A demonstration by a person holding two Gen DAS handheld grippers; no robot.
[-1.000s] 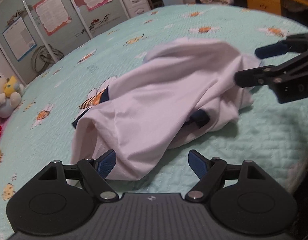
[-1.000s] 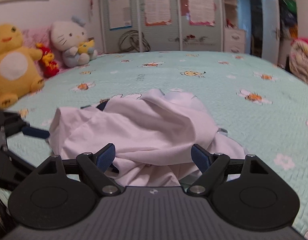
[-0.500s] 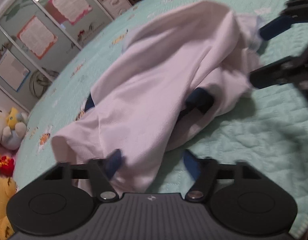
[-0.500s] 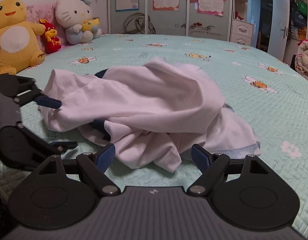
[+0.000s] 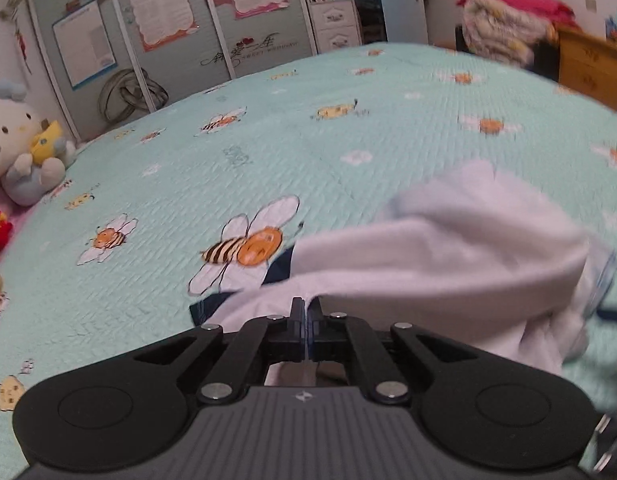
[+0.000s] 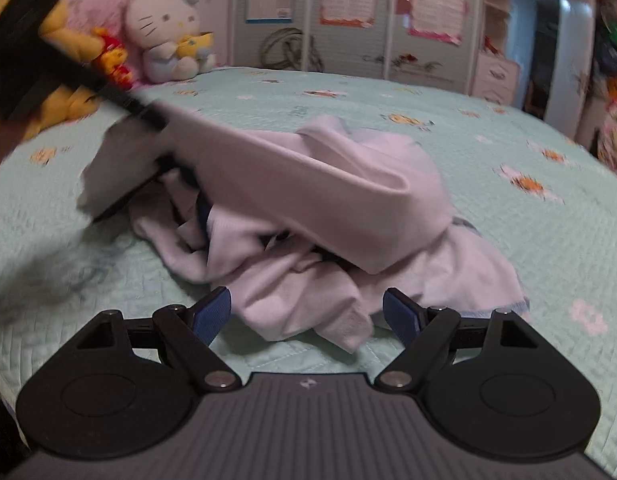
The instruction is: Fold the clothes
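Note:
A crumpled white garment (image 6: 308, 208) with dark blue parts lies in a heap on the mint-green bed cover (image 6: 488, 152). My left gripper (image 5: 306, 312) is shut on an edge of the white garment (image 5: 448, 264) and holds it up off the bed. In the right wrist view the left gripper (image 6: 156, 120) shows at the upper left, pulling a band of cloth taut. My right gripper (image 6: 306, 316) stands open just in front of the heap, a loose fold of cloth between its blue pads, not pinched.
Plush toys, a white cat (image 6: 168, 36) and a yellow bear (image 6: 64, 92), sit at the head of the bed. Wardrobe doors with posters (image 5: 160, 4) stand behind. A pile of bedding (image 5: 504, 28) and a wooden dresser (image 5: 588, 68) are at the far right.
My left gripper has shut on the garment's edge and lifted it, swinging to face across the bed. The right gripper has stayed open near the heap's front.

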